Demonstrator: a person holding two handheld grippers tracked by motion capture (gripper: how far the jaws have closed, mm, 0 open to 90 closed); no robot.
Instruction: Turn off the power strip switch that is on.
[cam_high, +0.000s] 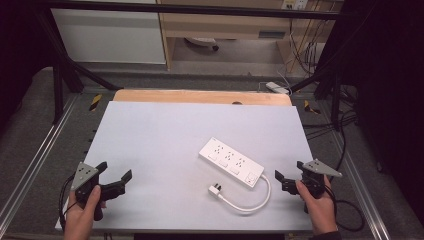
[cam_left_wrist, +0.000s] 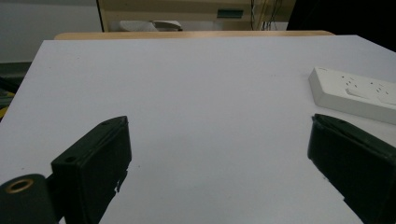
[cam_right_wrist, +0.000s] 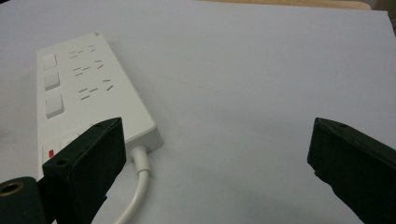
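Observation:
A white power strip lies slantwise on the white table, right of centre. Its white cable loops round to a plug lying in front of it. My left gripper is held open near the front left corner, with nothing between its jaws. My right gripper stands open just right of the strip's cable end. In the right gripper view the strip and cable lie by the left jaw of the open gripper. In the left gripper view the strip sits far right of the open gripper.
A wooden strip runs along the table's far edge. Black frame poles stand at both back corners, with loose cables on the floor to the right. Beyond the table are a cabinet and shelving.

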